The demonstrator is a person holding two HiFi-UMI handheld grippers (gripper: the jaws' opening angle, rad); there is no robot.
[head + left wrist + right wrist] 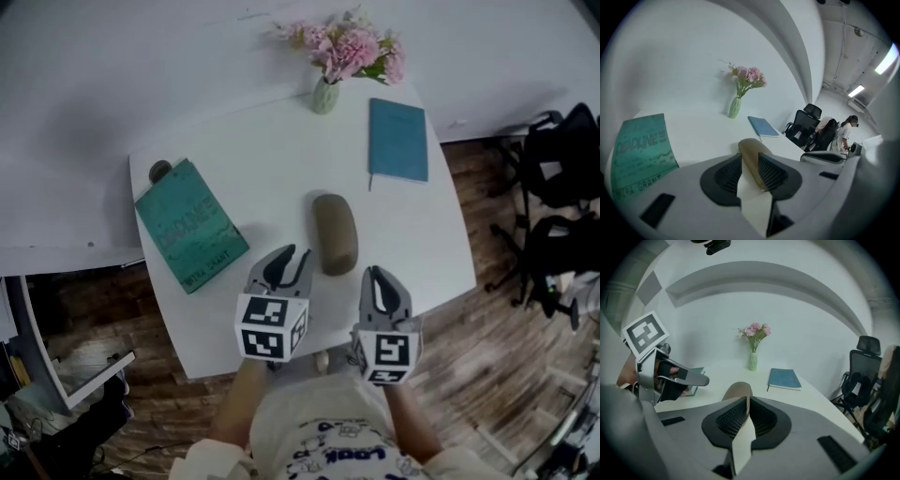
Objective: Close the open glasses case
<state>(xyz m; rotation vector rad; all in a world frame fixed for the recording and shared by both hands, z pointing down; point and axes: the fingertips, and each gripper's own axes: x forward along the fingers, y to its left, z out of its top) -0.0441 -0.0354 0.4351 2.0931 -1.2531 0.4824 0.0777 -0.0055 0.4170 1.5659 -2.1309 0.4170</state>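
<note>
A white desk [281, 159] fills the middle of a room with a wooden floor. Black office chairs [562, 159] stand to its right, well apart from the work. A green hardback book [190, 225] lies askew at the desk's left and a thin blue notebook [398, 139] at its far right. Both sit toward the edges, which leaves the centre free.

We hold the left tool [295, 255] and the right tool [378, 277] over the near edge. Both aim at the brown oval glasses case [335, 232], which lies lengthwise mid-desk, just ahead of them and touching neither.

The left tool's jaws stand slightly apart with nothing between the pads, likely readied to steady the case. The right tool's jaws are pressed together and empty, which would suit pushing a lid down. We cannot tell whether the lid stands open.

A small pale-green vase of pink flowers [325, 94] stands at the far edge.
</note>
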